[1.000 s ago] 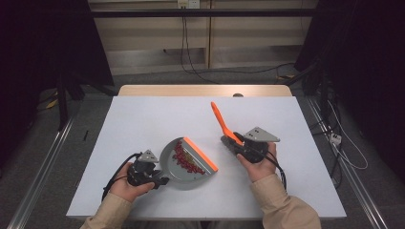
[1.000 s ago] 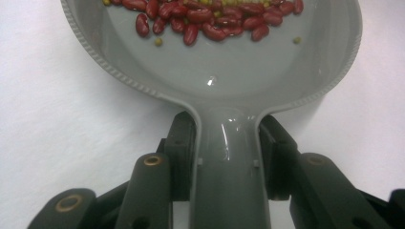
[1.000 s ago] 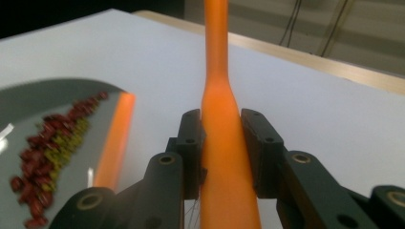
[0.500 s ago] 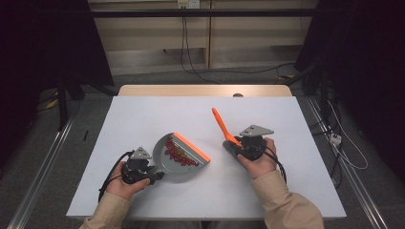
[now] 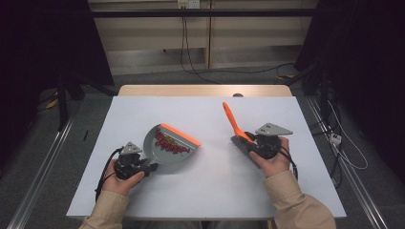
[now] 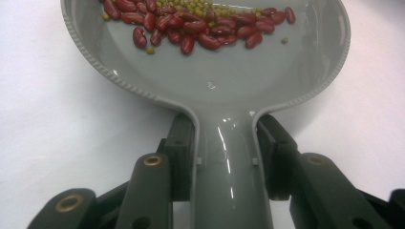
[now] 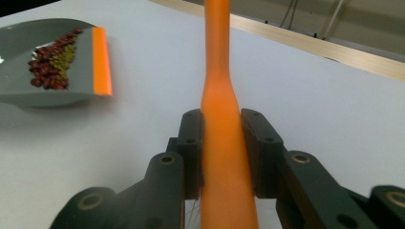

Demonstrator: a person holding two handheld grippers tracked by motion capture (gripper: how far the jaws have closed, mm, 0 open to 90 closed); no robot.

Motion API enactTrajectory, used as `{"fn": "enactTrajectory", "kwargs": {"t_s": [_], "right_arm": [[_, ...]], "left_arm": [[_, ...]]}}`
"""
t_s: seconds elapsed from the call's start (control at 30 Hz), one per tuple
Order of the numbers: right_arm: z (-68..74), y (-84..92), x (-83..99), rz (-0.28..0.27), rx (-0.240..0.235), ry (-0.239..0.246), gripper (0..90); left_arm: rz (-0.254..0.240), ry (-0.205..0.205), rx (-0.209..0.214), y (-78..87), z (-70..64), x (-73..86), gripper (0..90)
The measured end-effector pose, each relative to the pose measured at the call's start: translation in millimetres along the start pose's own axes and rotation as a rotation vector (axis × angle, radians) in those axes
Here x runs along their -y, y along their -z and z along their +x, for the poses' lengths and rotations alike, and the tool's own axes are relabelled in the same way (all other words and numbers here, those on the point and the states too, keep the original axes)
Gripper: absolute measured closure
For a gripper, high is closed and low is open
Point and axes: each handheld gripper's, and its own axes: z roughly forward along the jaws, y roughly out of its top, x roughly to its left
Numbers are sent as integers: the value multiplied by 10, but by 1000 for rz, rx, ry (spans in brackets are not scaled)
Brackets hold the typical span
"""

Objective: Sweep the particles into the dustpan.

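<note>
Left gripper, near left of white table top: clenched on the glossy grey stem of the grey plastic dustpan. In the left gripper view, black jaws pressed flat on both sides of the stem.

Shifted since a second ago: pan drawn leftward and toward the person, away from the brush. Then, orange lip almost against the brush; now well apart, bare table between.

Pan lying low on the table, whether resting or just lifted cannot be told. Orange rubber lip pointing to far right. Load of red kidney beans banked against the lip end, small green beans mixed in.

Right of centre: orange-handled hand brush, handle slanting up and away, dark bristles low by the table. Carried slightly rightward over the same second.

Right gripper: grasping the brush handle, jaws tight on its thick lower part in the right gripper view.

Reading: sweeping judged done, load gathered, tools parted. Likely next, carrying the pan off level to tip out. Risk: beans sit at the open lip, so any forward tilt would spill them.

Count:
- dustpans, one
- brushes, one
- grippers, two, one per hand
- red beans, around thirty in sight, heap cut by frame edge, not exact
- green beans, too small and heaped to count
- loose beans on the table, none made out
</note>
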Motion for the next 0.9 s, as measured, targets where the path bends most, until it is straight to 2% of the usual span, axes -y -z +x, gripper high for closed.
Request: {"fn": "enactTrajectory", "kwargs": {"t_s": [0.17, 0.37, 0.63, 0.9], "right_arm": [[-166, 87, 62, -8, 43, -42, 717], [-308, 179, 127, -21, 84, -77, 717], [-383, 251, 202, -31, 112, -86, 717], [-460, 301, 280, -27, 145, -100, 716]], "left_arm": [[-25, 56, -64, -24, 115, -15, 630], [-25, 89, -124, -59, 209, -21, 630], [-33, 140, -198, -91, 281, -6, 630], [-48, 224, -263, -73, 429, 38, 629]]}}
